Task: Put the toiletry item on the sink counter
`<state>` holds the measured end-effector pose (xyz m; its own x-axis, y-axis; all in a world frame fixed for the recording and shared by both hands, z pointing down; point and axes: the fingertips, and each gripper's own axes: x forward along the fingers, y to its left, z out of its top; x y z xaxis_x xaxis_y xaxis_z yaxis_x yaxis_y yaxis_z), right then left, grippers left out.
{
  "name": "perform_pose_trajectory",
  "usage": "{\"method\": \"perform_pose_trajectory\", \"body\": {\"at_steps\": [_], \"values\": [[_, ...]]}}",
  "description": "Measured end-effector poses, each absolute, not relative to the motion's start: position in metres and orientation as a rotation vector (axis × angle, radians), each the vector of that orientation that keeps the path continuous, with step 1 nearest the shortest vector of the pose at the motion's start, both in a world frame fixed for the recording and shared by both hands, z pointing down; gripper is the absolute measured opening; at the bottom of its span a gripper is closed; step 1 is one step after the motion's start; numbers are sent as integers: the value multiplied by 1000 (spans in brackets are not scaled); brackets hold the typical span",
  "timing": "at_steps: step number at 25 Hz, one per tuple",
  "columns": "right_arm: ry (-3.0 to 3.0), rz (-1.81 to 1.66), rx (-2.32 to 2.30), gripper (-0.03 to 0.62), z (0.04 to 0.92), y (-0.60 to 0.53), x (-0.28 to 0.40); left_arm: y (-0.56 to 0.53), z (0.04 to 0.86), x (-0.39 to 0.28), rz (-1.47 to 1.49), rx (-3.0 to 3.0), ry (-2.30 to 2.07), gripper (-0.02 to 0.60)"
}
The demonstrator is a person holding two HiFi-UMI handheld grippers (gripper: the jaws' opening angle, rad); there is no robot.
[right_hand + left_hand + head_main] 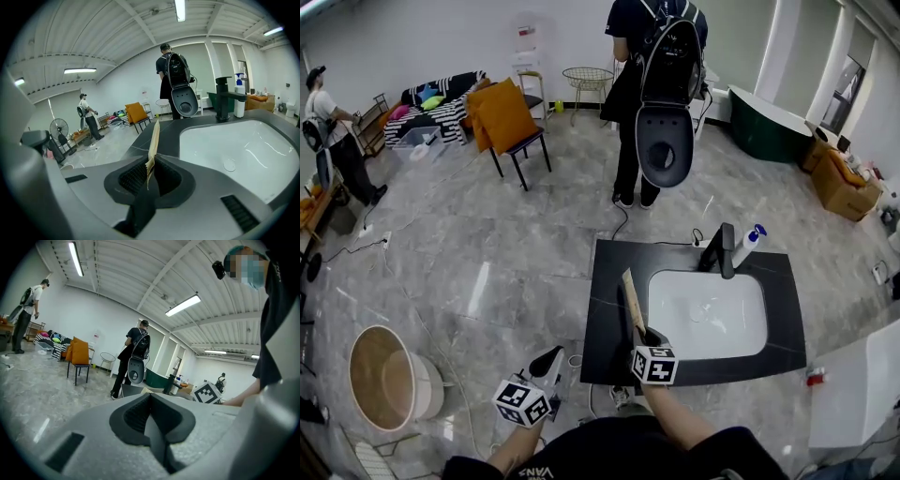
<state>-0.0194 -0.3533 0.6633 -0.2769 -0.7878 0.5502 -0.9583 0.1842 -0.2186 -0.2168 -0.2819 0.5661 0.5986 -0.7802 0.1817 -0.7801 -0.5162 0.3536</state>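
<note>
The flat tan paper-like packet with a zigzag-cut end (633, 298) (153, 143) is pinched at its near end between the jaws of the right gripper (644, 334) (149, 180), which stand narrowly apart and clamped on it. The packet stands on edge and reaches away from the person, over the left strip of the black rectangular sink counter (609, 319) (166, 131), just left of the white inset basin (708, 314) (243, 150); whether it touches the counter cannot be told. At the back of the basin stands a black angular faucet (724, 249) (224, 101), with a white pump bottle with a blue top (749, 244) (240, 99) just beside it. The left gripper (551, 360) (152, 420) hangs off the counter's near left corner over the grey marble floor (487, 244), its jaws closed together with nothing between them. Farther out, a person in dark clothes (630, 112) (165, 89) stands behind the counter, an orange-cushioned chair (508, 124) sits to the left, and a round beige tub (384, 377) lies on the floor at the near left.
</note>
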Motion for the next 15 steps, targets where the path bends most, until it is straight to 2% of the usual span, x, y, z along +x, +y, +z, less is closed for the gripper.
{"method": "perform_pose_trajectory", "body": {"at_steps": [15], "values": [[-2122,864,1519,44,698,-398,-37,-302,578,-212,47,2378,-1308,6]]}}
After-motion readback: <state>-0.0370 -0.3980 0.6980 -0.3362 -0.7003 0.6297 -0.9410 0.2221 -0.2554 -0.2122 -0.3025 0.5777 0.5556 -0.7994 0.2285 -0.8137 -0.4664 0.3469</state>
